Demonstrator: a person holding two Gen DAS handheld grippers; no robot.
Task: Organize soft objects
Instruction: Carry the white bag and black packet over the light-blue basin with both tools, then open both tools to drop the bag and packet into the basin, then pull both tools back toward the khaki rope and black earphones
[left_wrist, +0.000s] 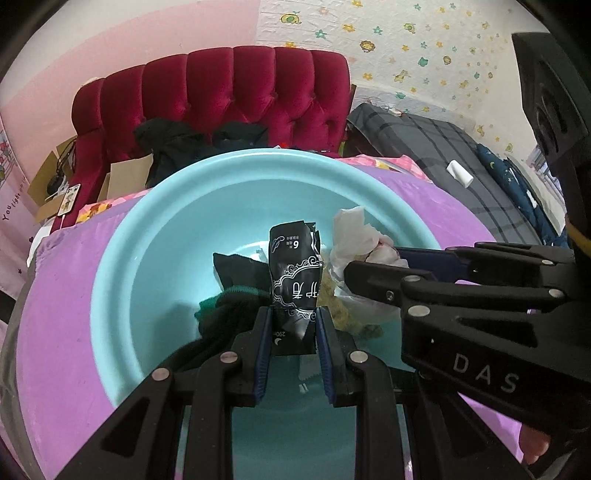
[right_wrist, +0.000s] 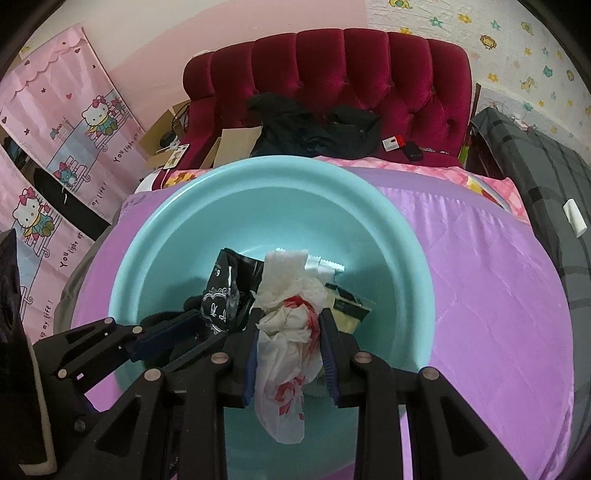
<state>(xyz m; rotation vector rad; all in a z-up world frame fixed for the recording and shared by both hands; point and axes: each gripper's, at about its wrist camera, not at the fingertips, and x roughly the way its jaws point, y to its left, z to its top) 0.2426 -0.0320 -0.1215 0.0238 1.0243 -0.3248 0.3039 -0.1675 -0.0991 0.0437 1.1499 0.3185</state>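
Observation:
A light blue basin (left_wrist: 125, 236) (right_wrist: 406, 236) sits on a purple bed cover. My left gripper (left_wrist: 294, 314) is shut on a black printed packet (left_wrist: 295, 269) and holds it over the basin; the packet also shows in the right wrist view (right_wrist: 221, 295). My right gripper (right_wrist: 290, 317) is shut on a white plastic bag with red print (right_wrist: 284, 347), also over the basin; the bag shows in the left wrist view (left_wrist: 354, 229). A dark sock or cloth (left_wrist: 229, 306) and a yellowish item (right_wrist: 347, 314) lie in the basin.
A red tufted headboard (right_wrist: 369, 70) stands behind, with black clothes (right_wrist: 314, 125) and cardboard boxes (right_wrist: 232, 144) before it. A grey plaid blanket (left_wrist: 461, 155) with a white roll (left_wrist: 460, 173) lies to the right. A pink Hello Kitty curtain (right_wrist: 66, 147) hangs at left.

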